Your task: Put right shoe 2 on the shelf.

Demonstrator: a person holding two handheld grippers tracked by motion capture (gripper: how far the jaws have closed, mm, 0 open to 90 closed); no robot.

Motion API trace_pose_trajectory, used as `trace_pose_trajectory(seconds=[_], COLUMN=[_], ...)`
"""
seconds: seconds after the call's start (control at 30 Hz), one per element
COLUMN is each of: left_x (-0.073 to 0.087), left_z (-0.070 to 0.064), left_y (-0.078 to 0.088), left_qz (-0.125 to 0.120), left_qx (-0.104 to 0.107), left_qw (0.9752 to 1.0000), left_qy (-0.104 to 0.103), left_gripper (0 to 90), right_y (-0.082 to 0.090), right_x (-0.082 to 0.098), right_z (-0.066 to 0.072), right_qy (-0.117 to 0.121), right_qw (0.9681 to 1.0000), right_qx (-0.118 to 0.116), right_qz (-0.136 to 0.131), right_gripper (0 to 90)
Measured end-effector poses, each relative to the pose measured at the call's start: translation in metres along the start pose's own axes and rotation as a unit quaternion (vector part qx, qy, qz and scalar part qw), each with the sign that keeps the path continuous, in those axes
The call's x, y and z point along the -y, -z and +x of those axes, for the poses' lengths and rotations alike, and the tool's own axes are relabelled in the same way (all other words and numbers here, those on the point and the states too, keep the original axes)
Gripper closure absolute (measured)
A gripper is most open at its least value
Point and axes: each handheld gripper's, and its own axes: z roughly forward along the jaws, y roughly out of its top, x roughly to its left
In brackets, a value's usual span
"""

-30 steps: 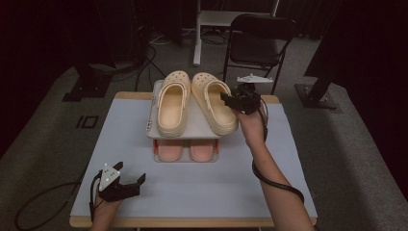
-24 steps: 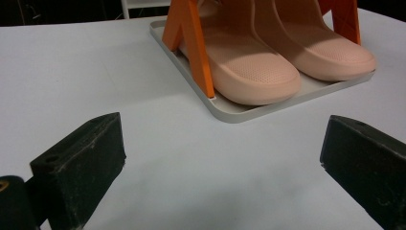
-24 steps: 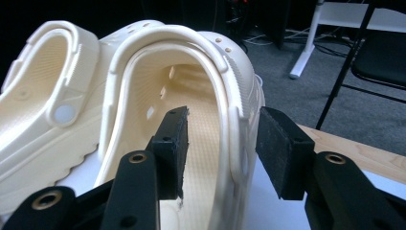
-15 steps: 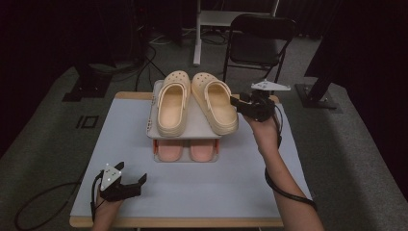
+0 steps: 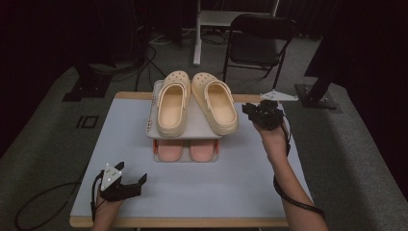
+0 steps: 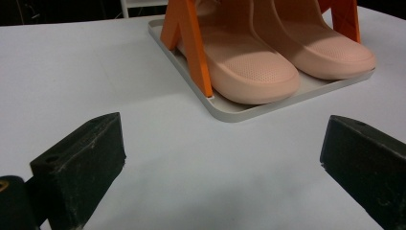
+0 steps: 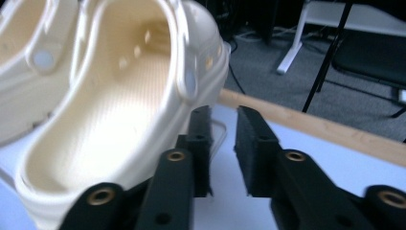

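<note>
Two cream clogs [image 5: 172, 103] [image 5: 215, 103] lie side by side on the grey top shelf [image 5: 196, 122] of a small shoe rack. Two pink slippers [image 5: 169, 150] [image 5: 202, 150] sit on its lower tray [image 6: 239, 112] between orange legs [image 6: 189, 43]. My right gripper [image 5: 246, 110] hovers just right of the right clog [image 7: 110, 96], apart from it. Its jaws have just been closing and stand a narrow gap apart, with nothing between them [image 7: 222, 112]. My left gripper [image 5: 131, 172] rests near the table's front left corner, wide open and empty [image 6: 222, 158], facing the slippers' toes [image 6: 253, 72].
The rack stands mid-table toward the far edge on a pale blue-grey tabletop [image 5: 240, 173] with a wooden rim [image 7: 335, 129]. A black folding chair [image 5: 257, 43] and a white stand [image 5: 197, 33] are behind the table. Cables trail on the floor [image 5: 38, 211].
My right gripper has drawn away from the right clog, rightward and toward the person, and its jaws have narrowed. The left gripper and the shoes have not moved.
</note>
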Motion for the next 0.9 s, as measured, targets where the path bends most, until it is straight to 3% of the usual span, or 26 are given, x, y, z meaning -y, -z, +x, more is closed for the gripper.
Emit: trace_pose_trajectory(seconds=[0.13, 0.27, 0.57, 0.9], left_x=[0.001, 0.001, 0.001, 0.001], left_z=[0.000, 0.000, 0.000, 0.000], left_y=[-0.001, -0.001, -0.001, -0.002], left_qz=[0.001, 0.004, 0.003, 0.005], left_qx=[0.000, 0.000, 0.000, 0.002], left_qw=[1.0000, 1.0000, 1.0000, 1.0000], left_qy=[0.001, 0.002, 0.002, 0.003], left_gripper=[1.7, 1.7, 1.7, 1.7], right_y=[-0.005, -0.008, -0.008, -0.021], right_x=[0.012, 0.022, 0.021, 0.019], right_z=[0.002, 0.006, 0.017, 0.036], right_qy=[0.009, 0.015, 0.003, 0.004], right_qw=[0.9997, 0.9990, 0.9986, 0.9969], right_qx=[-0.006, -0.025, -0.049, -0.077], right_qz=[0.021, 0.034, 0.016, 0.012], right_gripper=[88.6, 90.0, 90.0, 90.0])
